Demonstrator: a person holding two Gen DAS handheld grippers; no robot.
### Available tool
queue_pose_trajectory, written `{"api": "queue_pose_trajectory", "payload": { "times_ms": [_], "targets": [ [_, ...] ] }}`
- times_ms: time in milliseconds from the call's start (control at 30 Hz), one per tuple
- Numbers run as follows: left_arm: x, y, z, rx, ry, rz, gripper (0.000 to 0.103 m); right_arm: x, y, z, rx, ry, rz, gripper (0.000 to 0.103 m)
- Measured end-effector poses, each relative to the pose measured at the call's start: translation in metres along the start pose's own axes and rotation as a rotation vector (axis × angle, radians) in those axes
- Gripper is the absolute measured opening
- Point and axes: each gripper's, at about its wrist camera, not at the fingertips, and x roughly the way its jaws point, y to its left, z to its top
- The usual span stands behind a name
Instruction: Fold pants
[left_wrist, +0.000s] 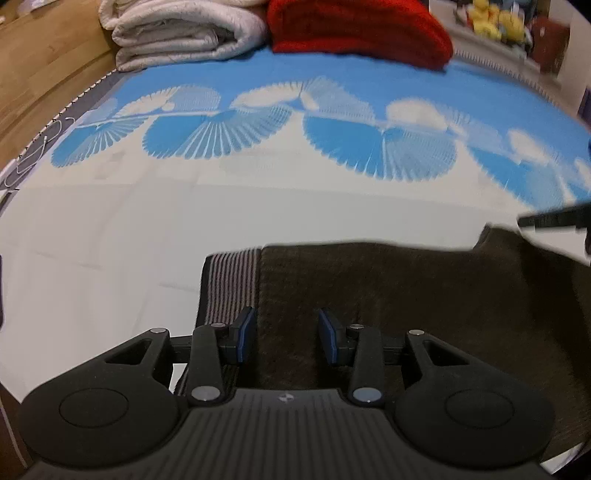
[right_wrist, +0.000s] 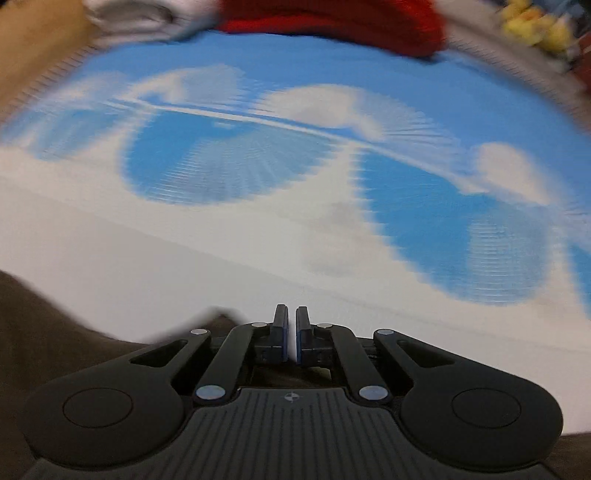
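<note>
Dark brown pants (left_wrist: 406, 291) lie flat on the bed, with a striped grey waistband (left_wrist: 229, 284) at their left end. My left gripper (left_wrist: 286, 332) is open just above the pants next to the waistband, jaws empty. My right gripper (right_wrist: 291, 328) is shut with only a thin gap and nothing visible between the pads. It hovers over the white part of the sheet, with the brown pants (right_wrist: 48, 332) at its lower left. This view is blurred by motion. The tip of the right gripper shows in the left wrist view (left_wrist: 554, 218), past the far right end of the pants.
The bed has a blue and white fan-pattern sheet (left_wrist: 258, 129). A folded white blanket (left_wrist: 177, 33) and a red blanket (left_wrist: 358, 29) lie at the far end. Yellow plush toys (left_wrist: 495, 18) sit at the far right. Wooden floor (left_wrist: 44, 62) shows on the left.
</note>
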Motion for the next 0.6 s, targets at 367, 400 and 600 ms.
{"api": "queue_pose_trajectory", "payload": {
  "times_ms": [367, 400, 600],
  "targets": [
    [0.016, -0.015, -0.012, -0.005, 0.117, 0.061, 0.042, -0.114, -0.082, -0.029, 0.169, -0.252, -0.048, 0.012],
    [0.011, -0.019, -0.011, 0.002, 0.093, 0.062, 0.042, -0.125, -0.091, -0.036, 0.167, -0.273, -0.055, 0.012],
    [-0.014, -0.049, -0.008, 0.027, -0.007, -0.068, 0.042, -0.189, -0.183, -0.098, 0.263, -0.336, -0.136, 0.014]
  ]
}}
